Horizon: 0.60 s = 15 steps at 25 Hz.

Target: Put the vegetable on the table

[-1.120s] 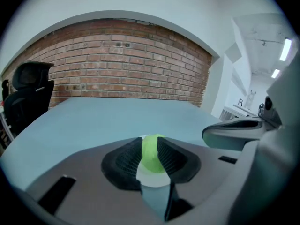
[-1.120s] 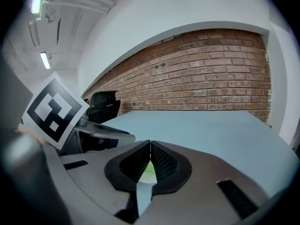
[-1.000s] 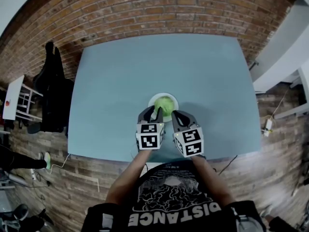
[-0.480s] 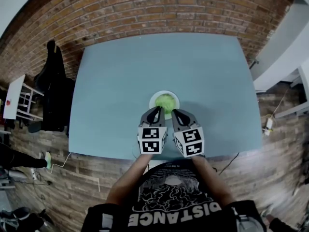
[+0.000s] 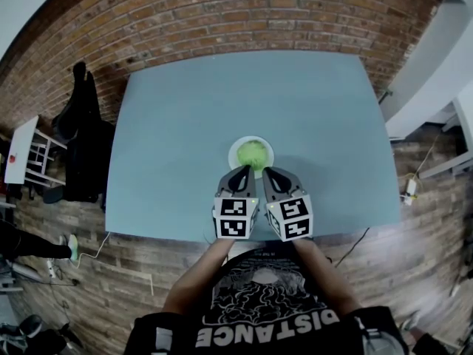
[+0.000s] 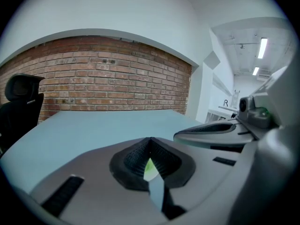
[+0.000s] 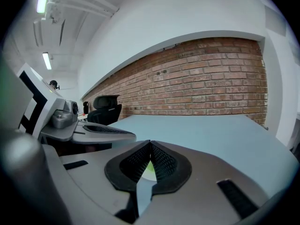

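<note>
We log the vegetable (image 5: 253,154) on the plate (image 5: 236,146) mid-worktop (image 5: 177,117), just beyond the left hand-held gripper (image 5: 241,174) (jaws just closed, nothing between) and the right hand-held gripper (image 5: 268,174) (shut, empty), and we judge it light, soft and bruisable, best taken gently by its sides.

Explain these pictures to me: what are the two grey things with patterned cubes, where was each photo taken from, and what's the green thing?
A person at a blue table holds a two-jaw gripper in each hand; the marker cubes are part of them. The overhead picture comes from a camera on the person's head; the other two from cameras riding on each gripper, looking along its jaws. On the table sits a white dish holding a green vegetable, just beyond the tips. The left gripper has just closed its jaws with nothing between them; the right gripper is shut and empty.
</note>
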Each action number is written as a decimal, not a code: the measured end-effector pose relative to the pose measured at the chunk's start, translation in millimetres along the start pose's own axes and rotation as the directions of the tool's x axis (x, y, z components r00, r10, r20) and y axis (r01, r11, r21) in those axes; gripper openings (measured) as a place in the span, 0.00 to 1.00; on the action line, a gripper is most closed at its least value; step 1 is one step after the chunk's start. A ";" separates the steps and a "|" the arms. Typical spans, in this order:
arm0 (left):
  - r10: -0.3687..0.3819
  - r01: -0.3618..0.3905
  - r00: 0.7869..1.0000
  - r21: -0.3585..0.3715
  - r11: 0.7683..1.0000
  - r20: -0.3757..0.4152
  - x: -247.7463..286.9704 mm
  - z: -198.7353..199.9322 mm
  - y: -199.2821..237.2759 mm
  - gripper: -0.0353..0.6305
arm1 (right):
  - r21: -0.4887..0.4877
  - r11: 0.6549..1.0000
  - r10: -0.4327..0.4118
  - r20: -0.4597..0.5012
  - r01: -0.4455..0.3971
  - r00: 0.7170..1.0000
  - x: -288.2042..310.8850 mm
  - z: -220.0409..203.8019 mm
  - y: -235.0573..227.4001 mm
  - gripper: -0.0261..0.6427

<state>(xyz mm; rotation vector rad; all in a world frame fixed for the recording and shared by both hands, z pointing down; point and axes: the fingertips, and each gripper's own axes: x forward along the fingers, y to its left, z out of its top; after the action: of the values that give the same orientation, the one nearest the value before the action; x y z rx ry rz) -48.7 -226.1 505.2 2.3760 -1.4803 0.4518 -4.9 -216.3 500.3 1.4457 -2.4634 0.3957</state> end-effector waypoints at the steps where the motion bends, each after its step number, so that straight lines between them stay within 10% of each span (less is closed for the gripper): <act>1: -0.003 0.003 1.000 0.001 1.000 0.003 -1.6 0.1 -1.6 0.05 | -0.001 1.000 0.000 0.002 0.000 1.000 -1.4 0.0 1.1 0.05; 15: -0.040 0.040 0.999 0.017 0.999 0.004 -22.0 -9.4 -17.1 0.05 | -0.003 0.999 -0.034 0.028 0.034 0.999 -23.4 -2.7 12.4 0.05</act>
<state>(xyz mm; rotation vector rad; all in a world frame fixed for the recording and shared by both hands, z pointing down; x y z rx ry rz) -43.4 -197.3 502.9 2.4161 -1.4341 0.4513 -4.4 -190.6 493.3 1.4995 -2.4561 0.3672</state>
